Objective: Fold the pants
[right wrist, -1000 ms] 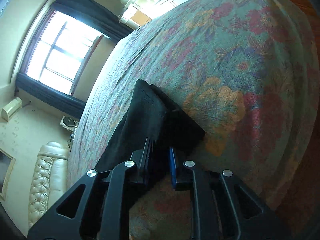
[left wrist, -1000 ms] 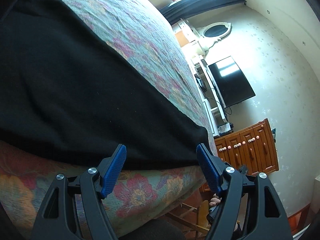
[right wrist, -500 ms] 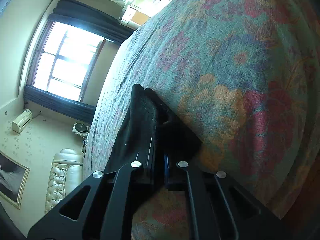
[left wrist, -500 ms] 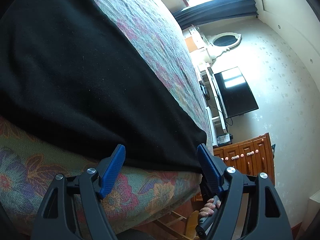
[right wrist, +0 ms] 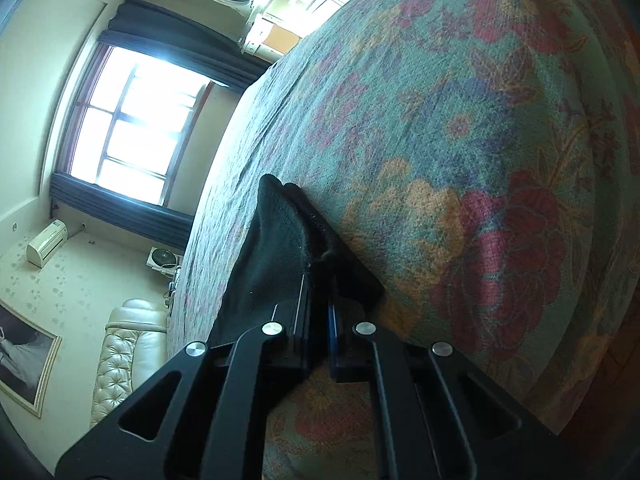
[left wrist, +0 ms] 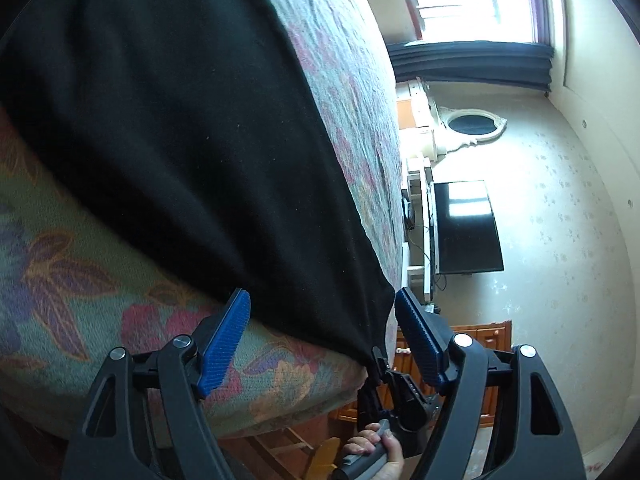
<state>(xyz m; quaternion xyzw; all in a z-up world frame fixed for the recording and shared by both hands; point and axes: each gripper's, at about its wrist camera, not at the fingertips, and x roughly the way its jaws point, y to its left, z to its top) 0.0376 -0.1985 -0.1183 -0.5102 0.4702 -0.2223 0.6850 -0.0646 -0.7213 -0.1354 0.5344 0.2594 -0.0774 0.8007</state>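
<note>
Black pants [left wrist: 180,128] lie spread over a bed with a floral cover [left wrist: 60,264]. My left gripper [left wrist: 322,320] is open, its blue pads either side of the pants' near corner at the bed edge, not closed on it. My right gripper [right wrist: 318,308] is shut on a corner of the pants [right wrist: 276,240], which rise in a folded ridge from the floral cover [right wrist: 480,140]. In the left wrist view the right gripper [left wrist: 394,396] shows below the corner, gripping the cloth, with a hand on its handle.
The bed edge drops off just in front of both grippers. A wooden dresser [left wrist: 492,344], a dark TV [left wrist: 466,228] and a window [left wrist: 476,0] stand beyond. A cream sofa [right wrist: 128,352] and window [right wrist: 132,120] show in the right wrist view.
My left gripper has moved in along the bed edge toward the pants' corner, which now sits between its open pads. My right gripper stays shut on the cloth and has shifted slightly.
</note>
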